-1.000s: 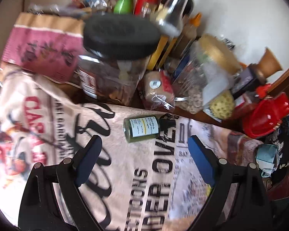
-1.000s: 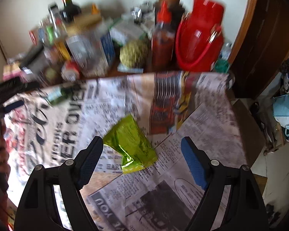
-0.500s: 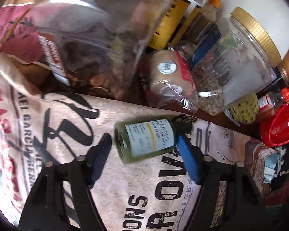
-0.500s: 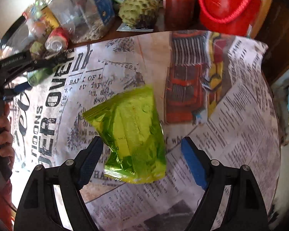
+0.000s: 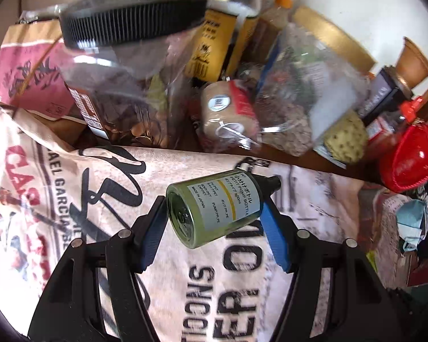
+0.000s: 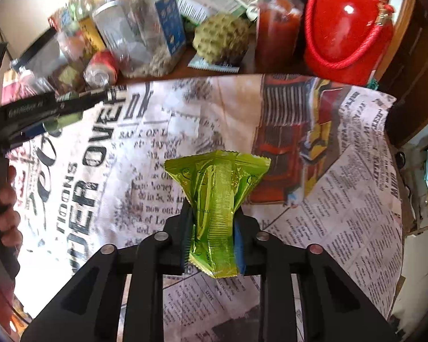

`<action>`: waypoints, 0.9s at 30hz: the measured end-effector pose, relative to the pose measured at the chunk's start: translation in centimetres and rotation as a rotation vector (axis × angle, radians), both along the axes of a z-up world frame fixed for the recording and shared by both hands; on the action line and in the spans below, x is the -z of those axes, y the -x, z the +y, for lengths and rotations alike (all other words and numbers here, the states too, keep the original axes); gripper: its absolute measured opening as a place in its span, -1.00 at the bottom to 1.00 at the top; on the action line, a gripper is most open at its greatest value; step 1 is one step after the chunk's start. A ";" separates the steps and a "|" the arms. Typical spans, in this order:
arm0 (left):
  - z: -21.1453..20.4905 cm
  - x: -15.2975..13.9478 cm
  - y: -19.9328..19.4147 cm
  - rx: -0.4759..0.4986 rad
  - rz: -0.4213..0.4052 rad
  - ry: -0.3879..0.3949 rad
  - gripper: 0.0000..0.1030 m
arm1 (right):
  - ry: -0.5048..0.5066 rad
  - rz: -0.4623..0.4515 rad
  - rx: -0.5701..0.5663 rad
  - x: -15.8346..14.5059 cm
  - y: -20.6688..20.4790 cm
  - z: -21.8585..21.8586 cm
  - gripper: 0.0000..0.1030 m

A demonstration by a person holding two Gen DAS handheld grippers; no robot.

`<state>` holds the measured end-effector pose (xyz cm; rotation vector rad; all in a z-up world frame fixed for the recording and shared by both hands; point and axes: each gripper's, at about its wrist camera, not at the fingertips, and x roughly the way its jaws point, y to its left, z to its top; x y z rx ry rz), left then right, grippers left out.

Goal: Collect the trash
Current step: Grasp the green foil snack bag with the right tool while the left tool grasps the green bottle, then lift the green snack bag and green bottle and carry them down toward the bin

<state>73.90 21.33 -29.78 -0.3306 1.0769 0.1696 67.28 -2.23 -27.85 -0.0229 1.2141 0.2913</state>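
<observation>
A small green pump bottle with a white label is held crosswise in my left gripper. Both blue pads press on it, base tipped toward the camera, above the newspaper-print tablecloth. In the right wrist view that left gripper shows at the far left, with a person's hand on its handle. My right gripper is closing its jaws on a crinkled green wrapper. The wrapper is pinched narrow between the pads and fans out above them.
The far side of the table is crowded: a black-lidded clear jar, a gold-lidded jar, a hot sauce bottle, a custard apple and a red bag. The cloth's edge drops off at the right.
The left jaws closed on the bottle, which now tilts base-up between them. The right gripper sank over the flat wrapper and its jaws came together, bunching it.
</observation>
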 end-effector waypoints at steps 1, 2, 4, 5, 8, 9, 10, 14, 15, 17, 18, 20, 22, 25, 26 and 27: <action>-0.2 -0.5 0.3 0.006 -0.004 -0.003 0.25 | -0.011 -0.007 0.008 -0.7 0.1 -0.4 -0.62; -0.7 -1.5 0.6 0.015 -0.015 -0.010 0.25 | -0.022 -0.016 0.016 -1.5 0.4 -0.8 -0.62; -1.4 -3.4 1.6 0.028 -0.038 -0.022 0.25 | -0.042 -0.041 0.033 -3.2 0.9 -1.8 -0.62; -1.9 -4.3 2.0 0.034 -0.052 -0.026 0.25 | -0.049 -0.052 0.038 -3.8 1.0 -2.0 -0.62; -3.3 -7.4 3.5 0.045 -0.096 -0.029 0.25 | -0.073 -0.111 0.048 -7.0 2.0 -4.0 -0.62; -3.8 -8.2 4.0 0.047 -0.111 -0.031 0.25 | -0.079 -0.129 0.049 -8.0 2.2 -4.6 -0.62; -4.6 -9.6 4.7 0.050 -0.136 -0.037 0.25 | -0.082 -0.149 0.049 -8.8 2.5 -4.5 -0.62; -7.4 -14.1 7.7 0.057 -0.214 -0.083 0.25 | -0.069 -0.237 0.051 -13.1 4.3 -6.9 -0.62; -8.3 -15.3 8.8 0.060 -0.236 -0.094 0.25 | -0.075 -0.256 0.052 -13.9 4.6 -7.3 -0.62; -9.9 -17.1 10.6 0.060 -0.267 -0.108 0.25 | -0.087 -0.307 0.048 -15.9 6.0 -8.9 -0.62; -10.6 -18.1 11.9 0.056 -0.285 -0.112 0.25 | -0.093 -0.330 0.045 -16.6 6.5 -9.7 -0.62; -11.9 -19.8 14.1 0.049 -0.315 -0.112 0.25 | -0.113 -0.368 0.032 -17.7 7.6 -10.7 -0.62; -13.2 -21.3 16.6 0.040 -0.346 -0.118 0.25 | -0.126 -0.398 0.016 -18.5 8.6 -11.5 -0.62; -15.1 -23.5 20.2 0.023 -0.385 -0.134 0.25 | -0.145 -0.438 -0.015 -20.2 10.5 -12.9 -0.62; -15.8 -24.3 21.7 0.013 -0.402 -0.136 0.25 | -0.157 -0.449 -0.026 -20.9 11.2 -13.5 -0.62; -16.0 -24.9 22.5 0.008 -0.410 -0.139 0.25 | -0.164 -0.454 -0.032 -21.0 11.5 -13.5 -0.62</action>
